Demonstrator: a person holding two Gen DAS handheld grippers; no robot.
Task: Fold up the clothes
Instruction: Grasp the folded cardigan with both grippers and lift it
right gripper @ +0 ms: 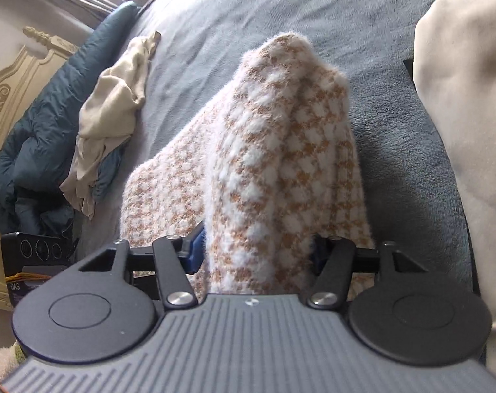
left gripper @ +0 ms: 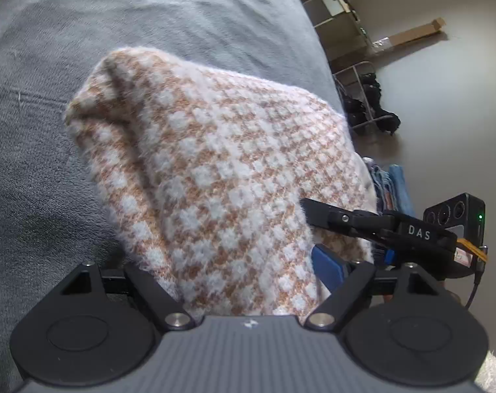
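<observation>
Right wrist view: right gripper (right gripper: 256, 252) clamped on sweater (right gripper: 280, 163), long axis running ahead over bed (right gripper: 395, 170); left gripper (left gripper: 248, 281) likewise clamped beside it.

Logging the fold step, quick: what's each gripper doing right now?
Left gripper: the checked sweater fills its jaws; grip cannot be told.
Right gripper: closed on the same sweater, bunched between its fingers.

Fuzzy tan-and-white houndstooth knit garment (left gripper: 221, 177); napped grey fleece bed cover (left gripper: 35, 170); matt black plastic left claw (left gripper: 248, 278).
</observation>
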